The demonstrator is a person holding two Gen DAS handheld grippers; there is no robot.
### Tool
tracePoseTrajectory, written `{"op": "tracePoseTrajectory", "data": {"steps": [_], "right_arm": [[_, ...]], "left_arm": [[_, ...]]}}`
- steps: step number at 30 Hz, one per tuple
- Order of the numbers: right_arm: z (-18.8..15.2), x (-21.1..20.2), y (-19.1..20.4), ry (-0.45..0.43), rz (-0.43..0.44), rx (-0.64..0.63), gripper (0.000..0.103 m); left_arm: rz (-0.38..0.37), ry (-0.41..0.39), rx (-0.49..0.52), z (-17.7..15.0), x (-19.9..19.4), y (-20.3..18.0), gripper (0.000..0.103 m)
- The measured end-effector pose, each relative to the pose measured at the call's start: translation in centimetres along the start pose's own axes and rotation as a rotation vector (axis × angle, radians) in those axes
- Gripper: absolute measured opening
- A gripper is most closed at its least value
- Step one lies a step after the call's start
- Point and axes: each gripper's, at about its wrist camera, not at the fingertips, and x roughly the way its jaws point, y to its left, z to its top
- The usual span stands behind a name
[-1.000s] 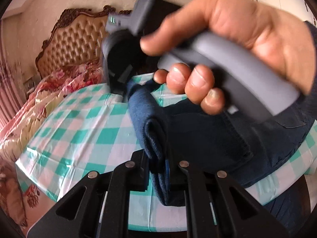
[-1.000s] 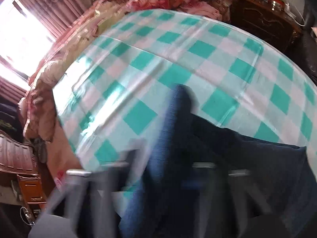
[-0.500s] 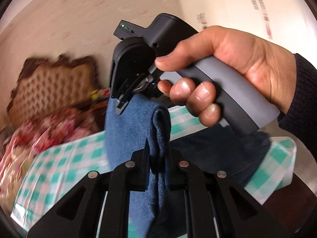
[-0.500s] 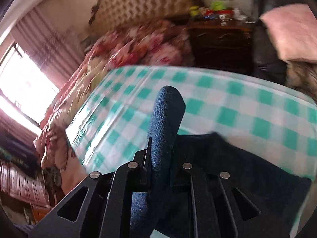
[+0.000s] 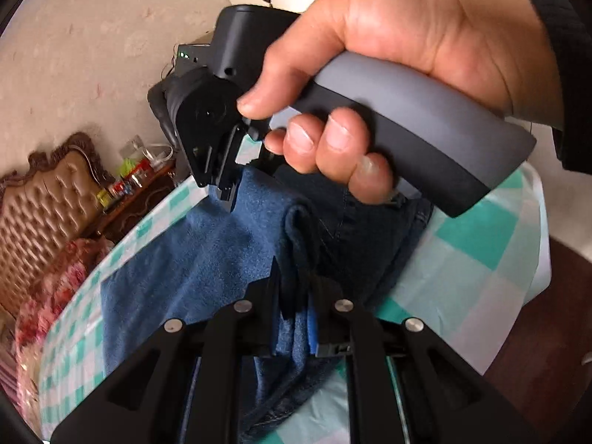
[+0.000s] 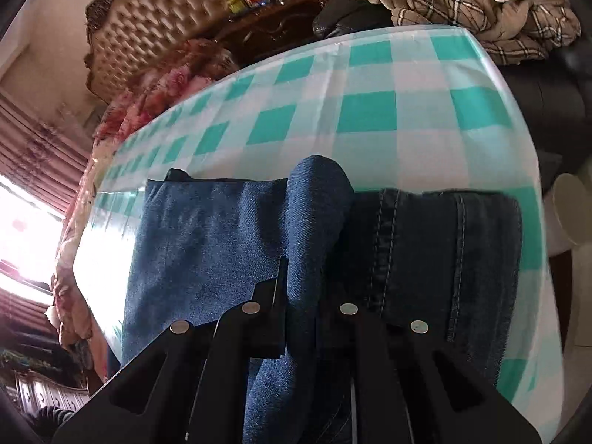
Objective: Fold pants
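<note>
A bed point(image 6: 174, 74) with a tufted headboard point(image 6: 155, 26) and a floral cover is seen at the far left of the room, and a dark wooden cabinet point(image 6: 273, 22) bearing small bottles stands beside it. Nearer, a tabletop point(image 6: 370, 111) covered in a green and white checked cloth fills most of both views. A heap of plaid and pink bedding point(image 6: 481, 11) lies past its far right corner.

Dark blue denim pants point(image 6: 222, 236) are spread across the near part of the tabletop, the waistband with its pale stitching lying to the right. A raised fold of the cloth is pinched at two places. The right gripper point(image 6: 299, 296) is clenched on a rounded fold of denim, its jaws having just been closing on the cloth. In the left wrist view the left gripper point(image 5: 296, 296) is clamped on another fold, lifted off the cloth. The right hand point(image 5: 388, 74), in a dark sleeve, is wrapped around the grey handle of its tool above the pants.
</note>
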Motion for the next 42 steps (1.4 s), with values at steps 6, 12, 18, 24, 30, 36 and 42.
{"op": "tracePoseTrajectory", "data": {"steps": [6,12,18,24,30,36,42], "right_arm": [[1.3,-3.6,0.4,-0.048,0.041,-0.029,0.009],[1.2,-5.4,-1.3,-0.095,-0.009,-0.036,0.009],[-1.1,-3.1,-5.1,-0.093,-0.008,0.005,0.010],[-0.5,-3.1,-5.3,-0.037,-0.023,0.002,0.028],[0.3,-3.2,-5.8,0.009,-0.025,-0.028,0.034],[1.9,-3.1,-5.3,0.000,-0.050,-0.038,0.032],[2.0,-5.3,-3.3,-0.063,-0.059,-0.100,0.010]], "left_arm": [[0.061,-0.032,0.059,2.8,-1.8,-0.2,0.011],[0.059,-0.023,0.144,4.6,-0.8,-2.4,0.011],[0.016,0.012,0.189,2.4,1.2,-4.7,0.022],[0.096,-0.072,0.251,1.9,0.9,-6.5,0.036],[0.098,-0.034,0.280,1.1,2.6,-7.7,0.015],[0.131,-0.055,0.338,0.8,2.6,-8.2,0.012],[0.134,-0.078,0.322,2.0,0.4,-8.0,0.011]]}}
